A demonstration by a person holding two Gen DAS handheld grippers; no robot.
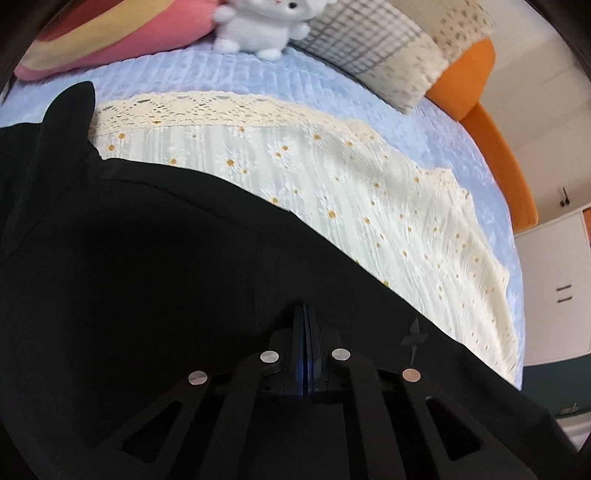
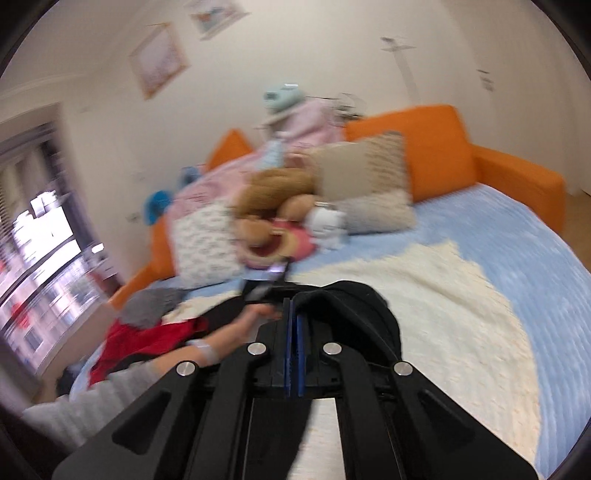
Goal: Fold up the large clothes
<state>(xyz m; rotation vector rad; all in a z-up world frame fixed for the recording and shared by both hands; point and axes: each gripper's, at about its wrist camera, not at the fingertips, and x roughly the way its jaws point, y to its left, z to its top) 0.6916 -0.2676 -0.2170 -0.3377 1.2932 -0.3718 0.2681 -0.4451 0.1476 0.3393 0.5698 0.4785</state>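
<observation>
A large black garment fills the lower left of the left wrist view and hangs over a cream daisy-print cloth on the blue bed. My left gripper is shut on the black garment's fabric. In the right wrist view my right gripper is shut on a bunched black part of the garment, held up above the cream cloth. The other hand and left gripper show just beyond it, blurred.
Blue bedspread on an orange sofa bed. A white plush toy, pink cushion and checked pillow lie at the head. Red and grey clothes lie at the left edge. Window at left.
</observation>
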